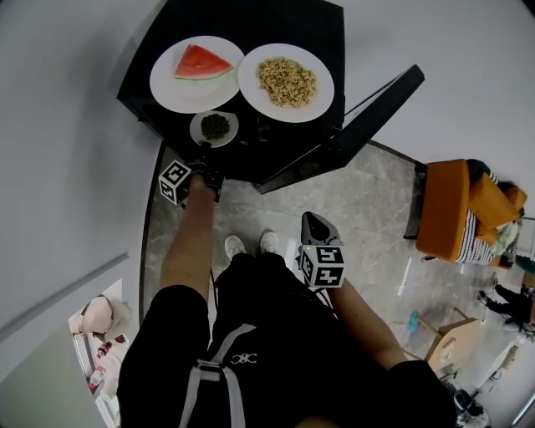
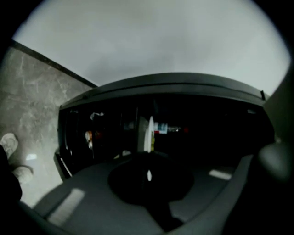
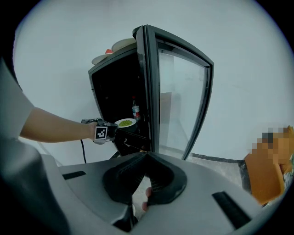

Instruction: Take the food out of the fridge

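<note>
Watermelon plate (image 1: 197,75) and cereal plate (image 1: 286,82) sit atop fridge (image 1: 251,21); left gripper (image 1: 206,159) clamps small plate (image 1: 215,127) at 12 o'clock; right gripper (image 3: 146,157) closed, empty.

Top: black short-sleeved shirt (image 1: 163,334), plain.
Harness: grey webbing straps (image 1: 219,368) with a small white logo, over the shirt.
Shoes: white pair (image 1: 235,246).
Left claw (image 1: 206,159): dark body, cube of black-and-white square markers.
Right claw (image 1: 308,217): grey moulded shell, black ribbed pads, same marker cube.
</note>
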The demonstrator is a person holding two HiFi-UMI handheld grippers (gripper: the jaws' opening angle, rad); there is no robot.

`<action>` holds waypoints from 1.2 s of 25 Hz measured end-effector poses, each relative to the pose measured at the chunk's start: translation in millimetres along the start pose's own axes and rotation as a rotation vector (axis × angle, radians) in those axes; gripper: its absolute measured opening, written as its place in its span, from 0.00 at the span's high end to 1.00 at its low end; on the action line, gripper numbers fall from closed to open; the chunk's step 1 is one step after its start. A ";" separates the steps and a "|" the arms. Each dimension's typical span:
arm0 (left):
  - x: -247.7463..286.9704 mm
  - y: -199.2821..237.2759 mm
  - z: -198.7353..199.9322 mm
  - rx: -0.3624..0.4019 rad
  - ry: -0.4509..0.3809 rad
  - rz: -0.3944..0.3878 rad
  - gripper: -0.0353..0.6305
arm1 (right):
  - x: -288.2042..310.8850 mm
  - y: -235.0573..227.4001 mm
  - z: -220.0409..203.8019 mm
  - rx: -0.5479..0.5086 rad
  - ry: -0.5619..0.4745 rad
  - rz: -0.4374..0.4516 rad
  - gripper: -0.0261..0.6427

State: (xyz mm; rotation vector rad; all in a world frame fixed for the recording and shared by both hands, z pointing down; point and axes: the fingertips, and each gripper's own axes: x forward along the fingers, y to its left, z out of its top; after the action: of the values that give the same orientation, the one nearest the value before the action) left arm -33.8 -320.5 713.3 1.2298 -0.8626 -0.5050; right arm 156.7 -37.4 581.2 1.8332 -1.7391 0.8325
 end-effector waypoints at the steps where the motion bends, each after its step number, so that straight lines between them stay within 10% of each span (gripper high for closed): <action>1: -0.9 -0.8 -1.1 -0.008 -0.007 -0.017 0.94 | -0.4 -0.9 -0.2 -0.005 0.000 0.005 0.97; 15: -41.8 -37.9 -10.2 -0.020 -0.088 -0.180 0.94 | -3.4 -1.6 10.5 -0.055 -0.034 0.103 0.97; 30: -181.0 -90.6 -85.8 0.044 0.021 -0.162 0.94 | -13.1 65.2 68.9 -0.089 -0.199 0.305 0.97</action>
State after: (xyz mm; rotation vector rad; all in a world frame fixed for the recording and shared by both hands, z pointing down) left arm -63.6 -159.8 566.3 1.3501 -0.7631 -0.6043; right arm 98.9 -82.0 519.2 1.6637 -2.1838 0.6893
